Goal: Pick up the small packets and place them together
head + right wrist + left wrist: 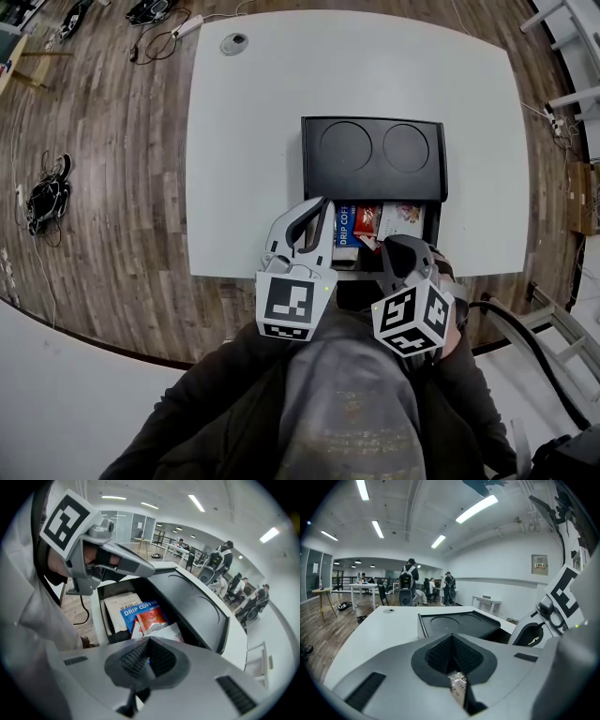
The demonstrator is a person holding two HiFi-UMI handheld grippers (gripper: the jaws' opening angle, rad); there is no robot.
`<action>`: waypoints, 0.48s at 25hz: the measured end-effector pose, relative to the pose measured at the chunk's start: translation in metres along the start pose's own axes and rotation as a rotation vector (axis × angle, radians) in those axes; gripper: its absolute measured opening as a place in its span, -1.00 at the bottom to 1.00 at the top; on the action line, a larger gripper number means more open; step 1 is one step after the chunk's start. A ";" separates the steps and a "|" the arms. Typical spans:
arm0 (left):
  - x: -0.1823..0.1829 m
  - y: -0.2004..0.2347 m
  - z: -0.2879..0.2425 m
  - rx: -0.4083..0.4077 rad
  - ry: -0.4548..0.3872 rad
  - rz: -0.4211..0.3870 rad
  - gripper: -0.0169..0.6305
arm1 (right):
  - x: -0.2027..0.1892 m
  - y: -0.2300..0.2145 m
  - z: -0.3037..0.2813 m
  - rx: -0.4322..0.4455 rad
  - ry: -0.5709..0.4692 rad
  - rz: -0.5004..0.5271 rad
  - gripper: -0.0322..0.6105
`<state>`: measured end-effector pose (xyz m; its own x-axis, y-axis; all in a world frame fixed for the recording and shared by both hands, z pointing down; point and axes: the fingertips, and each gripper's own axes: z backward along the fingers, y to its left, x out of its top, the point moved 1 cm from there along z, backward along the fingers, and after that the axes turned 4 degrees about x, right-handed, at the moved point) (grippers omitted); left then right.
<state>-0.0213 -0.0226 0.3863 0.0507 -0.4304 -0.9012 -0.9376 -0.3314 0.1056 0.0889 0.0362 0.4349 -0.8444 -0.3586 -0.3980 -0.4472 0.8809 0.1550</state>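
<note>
Both closed: my left hand-held gripper (451, 641) pinches a packet (458, 688), the right hand-held gripper (149, 641) looks empty; next, lay it beside the drawer's (110, 588) packets (151, 618).

The black box with two round dips in its lid (375, 150) sits on the white table (244, 141). That lid roofs over everything except the open drawer (437, 225) at the near edge, so the only way in is from above. It's tight there: a blue coffee packet (344, 225), red packet (367, 221) and white packet (405, 217) lie side by side, and the left gripper (325, 204) and right gripper (392, 248) hang over it close together. Bare tabletop runs wide on both sides and behind, except for a small grey round cap (233, 43) far left.
</note>
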 end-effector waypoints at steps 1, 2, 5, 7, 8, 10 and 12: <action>0.000 -0.001 0.002 -0.001 -0.002 -0.001 -0.94 | -0.001 0.002 0.000 -0.004 0.006 0.007 -0.89; 0.000 -0.001 0.005 -0.002 -0.003 -0.001 -0.94 | -0.001 0.003 0.000 -0.010 0.012 0.017 -0.89; 0.002 -0.003 0.007 -0.003 -0.007 -0.001 -0.94 | -0.002 0.001 -0.003 -0.040 0.040 0.094 -0.89; 0.004 -0.004 0.008 0.003 -0.008 0.000 -0.94 | -0.002 -0.001 -0.005 -0.045 0.049 0.139 -0.88; 0.005 -0.004 0.008 0.005 -0.008 0.002 -0.94 | -0.002 -0.001 -0.007 -0.038 0.054 0.149 -0.67; 0.004 -0.002 0.008 0.010 -0.007 0.005 -0.94 | -0.002 -0.002 -0.010 -0.031 0.062 0.168 -0.52; 0.002 0.001 0.006 0.014 -0.003 0.011 -0.94 | -0.003 -0.004 -0.015 -0.024 0.083 0.197 -0.44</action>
<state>-0.0238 -0.0187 0.3817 0.0389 -0.4312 -0.9014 -0.9428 -0.3147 0.1098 0.0888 0.0287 0.4490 -0.9372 -0.2047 -0.2825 -0.2767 0.9294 0.2442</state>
